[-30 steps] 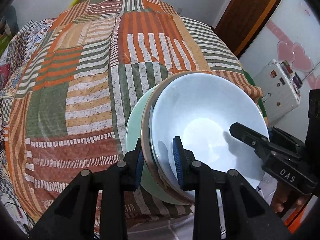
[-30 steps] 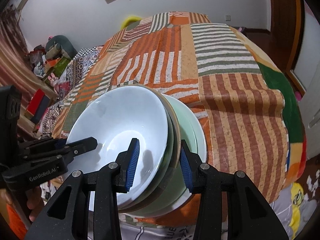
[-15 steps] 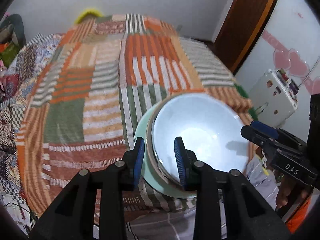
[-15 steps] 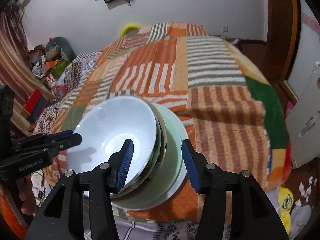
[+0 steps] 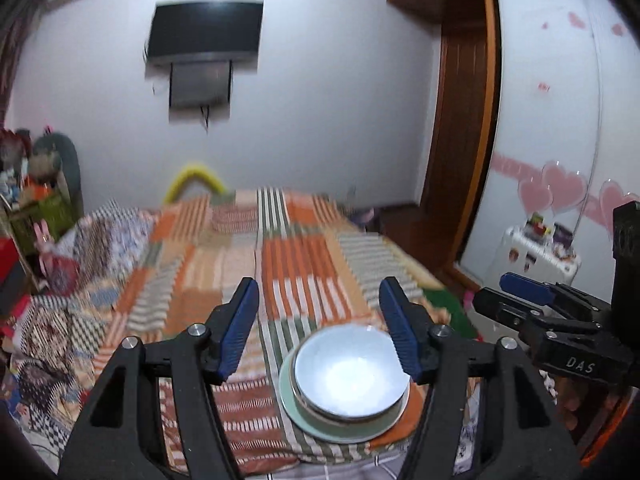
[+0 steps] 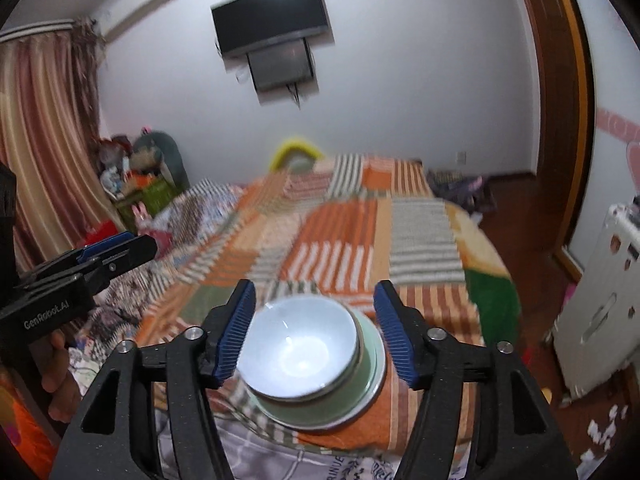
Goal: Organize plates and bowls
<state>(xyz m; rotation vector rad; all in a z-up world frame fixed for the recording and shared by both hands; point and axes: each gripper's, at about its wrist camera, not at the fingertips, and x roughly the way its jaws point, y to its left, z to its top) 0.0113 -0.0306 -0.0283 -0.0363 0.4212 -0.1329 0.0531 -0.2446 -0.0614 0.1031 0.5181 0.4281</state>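
Note:
A stack of dishes rests on the patchwork bed cover [image 5: 304,272] near its front edge: a white bowl [image 5: 348,372] on top, nested in other dishes, on a pale green plate [image 5: 340,428]. In the right wrist view the white bowl [image 6: 298,350] sits above the green plate [image 6: 360,392]. My left gripper [image 5: 320,324] is open and empty, raised above and behind the stack. My right gripper [image 6: 312,332] is open and empty too, also drawn back from the stack. Each gripper shows in the other's view, the right gripper [image 5: 532,300] at the right and the left gripper [image 6: 108,252] at the left.
The bed cover [image 6: 360,232] fills the middle. A white cabinet [image 5: 540,256] stands at the right by a wooden door [image 5: 456,160]. Cluttered shelves with toys [image 6: 132,176] stand at the left. A TV [image 5: 204,32] hangs on the far wall.
Both grippers let go of the stack's rim, opened wide and pulled up and back. The stack now rests on the bed and looks much smaller.

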